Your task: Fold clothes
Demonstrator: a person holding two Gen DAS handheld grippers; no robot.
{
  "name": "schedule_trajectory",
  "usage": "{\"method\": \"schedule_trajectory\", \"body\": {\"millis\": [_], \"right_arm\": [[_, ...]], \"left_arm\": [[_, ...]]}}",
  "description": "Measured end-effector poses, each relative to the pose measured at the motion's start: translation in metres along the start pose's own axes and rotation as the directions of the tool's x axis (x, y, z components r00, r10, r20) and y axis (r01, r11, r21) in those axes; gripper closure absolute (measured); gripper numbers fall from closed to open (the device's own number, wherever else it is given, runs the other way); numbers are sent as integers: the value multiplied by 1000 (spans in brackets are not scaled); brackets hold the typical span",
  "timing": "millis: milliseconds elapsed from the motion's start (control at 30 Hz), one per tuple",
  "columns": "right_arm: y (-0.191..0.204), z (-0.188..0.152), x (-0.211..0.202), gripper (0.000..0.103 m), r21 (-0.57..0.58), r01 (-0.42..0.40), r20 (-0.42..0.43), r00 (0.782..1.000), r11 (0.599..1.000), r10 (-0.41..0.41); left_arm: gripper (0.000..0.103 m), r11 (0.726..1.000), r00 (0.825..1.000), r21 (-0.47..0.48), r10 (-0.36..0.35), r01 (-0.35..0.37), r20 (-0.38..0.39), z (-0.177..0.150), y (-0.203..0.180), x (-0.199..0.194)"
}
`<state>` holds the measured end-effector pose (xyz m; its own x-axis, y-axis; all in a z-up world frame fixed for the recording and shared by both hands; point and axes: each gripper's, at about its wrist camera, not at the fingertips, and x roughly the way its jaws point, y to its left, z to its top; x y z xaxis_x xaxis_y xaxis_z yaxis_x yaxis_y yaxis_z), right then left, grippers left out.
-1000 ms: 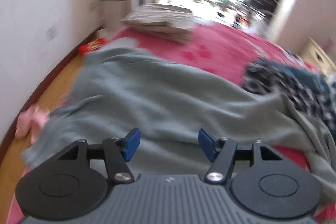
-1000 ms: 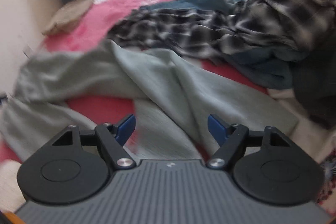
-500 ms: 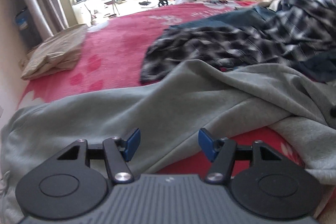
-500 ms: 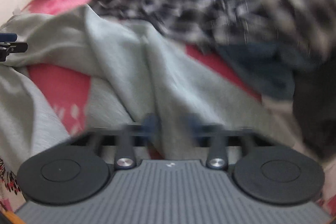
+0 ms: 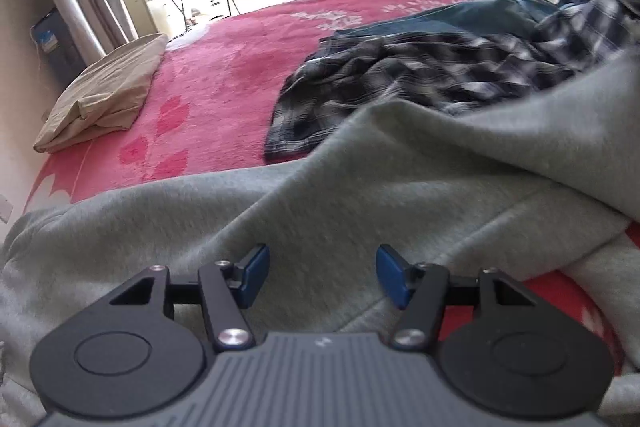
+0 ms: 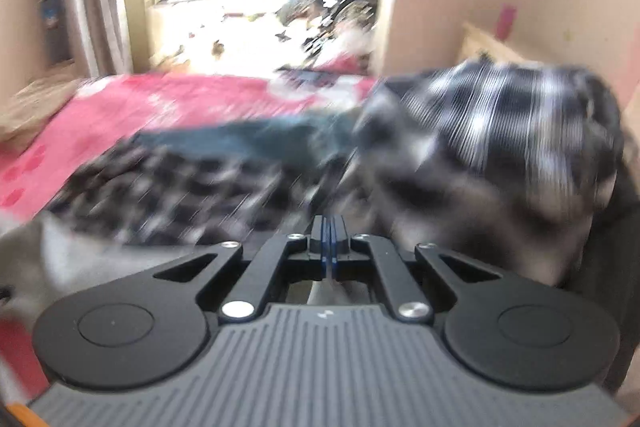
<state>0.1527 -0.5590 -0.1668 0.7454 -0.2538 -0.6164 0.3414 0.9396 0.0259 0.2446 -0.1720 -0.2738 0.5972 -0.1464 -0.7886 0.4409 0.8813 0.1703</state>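
The right gripper (image 6: pixel 329 245) is pinched together on a fold of the grey sweatshirt (image 5: pixel 360 211) — lifting it, seemingly, to spread — while the left gripper (image 5: pixel 322 277) hangs agape just above the cloth.

The left hand-held gripper (image 5: pixel 322 277) has its jaws spread wide (blue pads apart), while the right hand-held gripper (image 6: pixel 329 247) is clamped together.
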Motion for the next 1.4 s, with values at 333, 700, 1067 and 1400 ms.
{"method": "schedule_trajectory", "body": {"millis": [333, 700, 1067, 1400], "right_arm": [[-48, 18, -16, 73, 199, -59, 135, 990, 978, 33], [-38, -68, -43, 40, 96, -28, -57, 998, 995, 33], [3, -61, -6, 98, -96, 28, 10, 1000, 995, -27], [-4, 60, -44, 98, -198, 65, 235, 972, 978, -17]], "left_arm": [[42, 999, 1000, -38, 6, -6, 0, -1, 8, 2], [42, 1000, 1000, -14, 3, -3, 15, -4, 5, -26], [42, 1000, 1000, 18, -1, 1, 2, -10, -6, -27], [41, 999, 999, 21, -35, 35, 6, -6, -3, -6]]}}
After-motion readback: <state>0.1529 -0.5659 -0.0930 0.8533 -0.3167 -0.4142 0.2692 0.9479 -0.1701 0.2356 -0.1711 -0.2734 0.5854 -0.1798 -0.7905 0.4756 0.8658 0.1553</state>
